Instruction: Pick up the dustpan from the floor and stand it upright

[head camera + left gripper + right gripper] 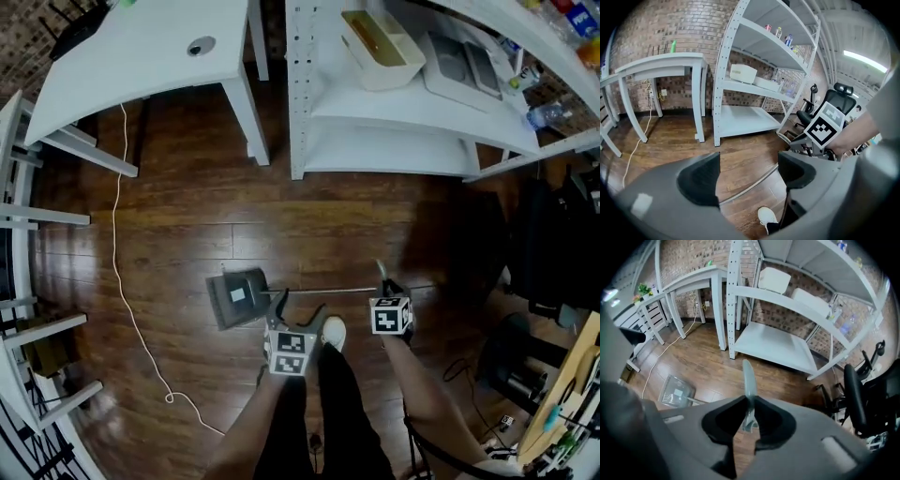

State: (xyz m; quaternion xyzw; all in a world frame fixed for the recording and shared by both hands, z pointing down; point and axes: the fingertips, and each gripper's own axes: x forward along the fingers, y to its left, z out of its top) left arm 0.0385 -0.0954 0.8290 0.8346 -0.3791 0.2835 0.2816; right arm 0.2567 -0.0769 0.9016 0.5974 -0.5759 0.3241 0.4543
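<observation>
The dustpan's grey pan (239,295) hangs low over the wooden floor, and its thin metal rod (328,291) runs right to a grey grip (382,272). My right gripper (389,286) is shut on that grip (748,377), which sticks out past the jaws in the right gripper view, with the pan (675,392) down at the left. My left gripper (298,311) is open beside the rod. In the left gripper view the rod (750,185) shows through the gap of the left gripper (747,171), clear of both pads.
White shelving (394,141) with bins stands ahead, and a white table (141,56) at the left. A white cable (127,291) trails across the floor. An office chair (832,105) and dark gear are at the right. The person's white shoe (333,333) is below the rod.
</observation>
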